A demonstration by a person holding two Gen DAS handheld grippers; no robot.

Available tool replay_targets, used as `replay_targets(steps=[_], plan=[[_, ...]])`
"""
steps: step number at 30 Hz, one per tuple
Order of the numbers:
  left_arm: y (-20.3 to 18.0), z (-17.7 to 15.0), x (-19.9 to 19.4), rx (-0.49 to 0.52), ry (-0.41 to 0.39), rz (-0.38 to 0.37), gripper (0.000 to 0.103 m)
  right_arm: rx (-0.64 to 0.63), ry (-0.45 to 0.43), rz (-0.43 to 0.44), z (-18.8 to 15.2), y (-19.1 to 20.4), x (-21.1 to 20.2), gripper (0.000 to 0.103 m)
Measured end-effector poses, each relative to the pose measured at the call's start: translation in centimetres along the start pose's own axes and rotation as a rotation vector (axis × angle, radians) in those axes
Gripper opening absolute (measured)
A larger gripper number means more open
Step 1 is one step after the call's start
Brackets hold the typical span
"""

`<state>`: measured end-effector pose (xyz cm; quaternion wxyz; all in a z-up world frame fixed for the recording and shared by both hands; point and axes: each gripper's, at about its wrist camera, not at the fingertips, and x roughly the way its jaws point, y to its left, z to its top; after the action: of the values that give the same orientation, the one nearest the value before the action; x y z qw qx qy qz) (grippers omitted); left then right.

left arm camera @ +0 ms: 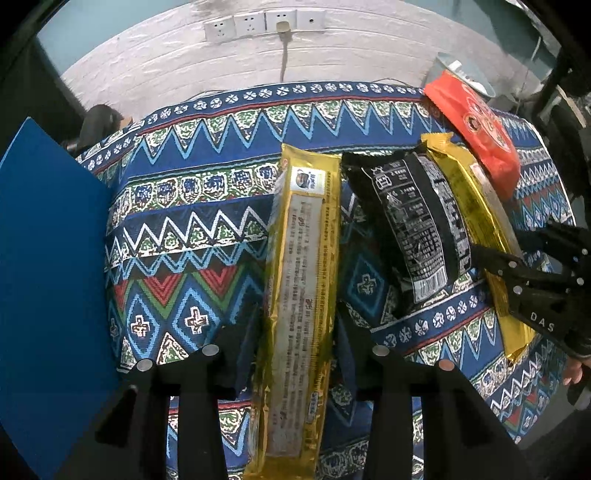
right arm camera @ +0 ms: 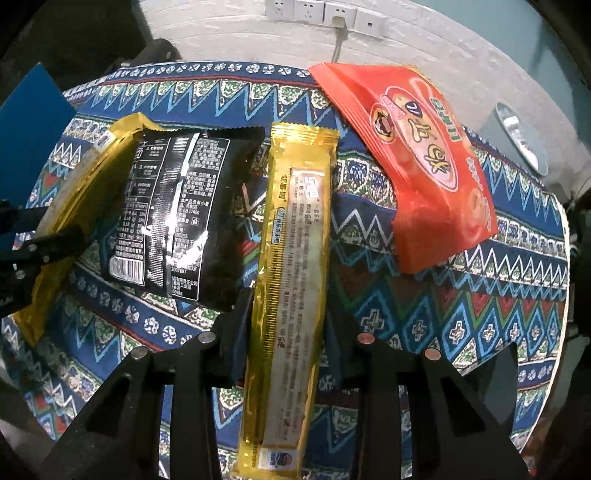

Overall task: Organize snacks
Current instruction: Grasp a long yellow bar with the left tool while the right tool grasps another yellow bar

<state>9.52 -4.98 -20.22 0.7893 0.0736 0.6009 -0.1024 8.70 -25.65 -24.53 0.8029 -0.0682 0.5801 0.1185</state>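
Note:
Two long gold snack packets are each held in a gripper above the patterned tablecloth (left arm camera: pixel 192 236). My left gripper (left arm camera: pixel 291 354) is shut on one gold packet (left arm camera: pixel 303 288), its fingers pressing the packet's long edges; in the right wrist view this packet (right arm camera: pixel 55 206) is at the left, with the left gripper (right arm camera: pixel 44 221) on it. My right gripper (right arm camera: pixel 286 332) is shut on the other gold packet (right arm camera: pixel 295 258), which shows at the right (left arm camera: pixel 476 206) under the right gripper (left arm camera: pixel 513 243). Between them lies a black packet (left arm camera: pixel 413 229) (right arm camera: pixel 177 214), back side up.
An orange snack bag (right arm camera: pixel 417 162) (left arm camera: pixel 480 136) lies at the back right of the table. A blue board (left arm camera: pixel 48 258) stands along the left edge. Wall sockets (left arm camera: pixel 258 22) with a plugged cable are behind, and a grey bin (right arm camera: pixel 517 136) stands past the right edge.

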Motion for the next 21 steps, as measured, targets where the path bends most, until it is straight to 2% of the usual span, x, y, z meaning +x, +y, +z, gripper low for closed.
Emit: replay_targets(steps=[2, 5, 15, 17, 21], plan=[[-0.6, 0.0, -0.3, 0.009, -0.003, 0.004, 0.031, -0.013, 0.002, -0.008, 0.3, 0.5, -0.1, 0.033], [-1.2, -0.5, -1.0, 0.012, -0.009, 0.021, 0.029, -0.027, 0.016, -0.022, 0.2, 1.4, -0.4, 0.032], [-0.7, -2.1, -4.4, 0.023, -0.049, 0.032, 0.029, 0.017, -0.005, -0.004, -0.9, 1.0, -4.2, 0.031], [-0.8, -2.2, -5.4, 0.023, -0.063, 0.029, 0.029, 0.020, -0.015, 0.001, -0.9, 1.1, -5.2, 0.027], [-1.1, -2.6, -6.8, 0.034, -0.086, 0.024, 0.029, 0.026, -0.023, 0.003, -1.2, 1.3, -6.7, 0.027]])
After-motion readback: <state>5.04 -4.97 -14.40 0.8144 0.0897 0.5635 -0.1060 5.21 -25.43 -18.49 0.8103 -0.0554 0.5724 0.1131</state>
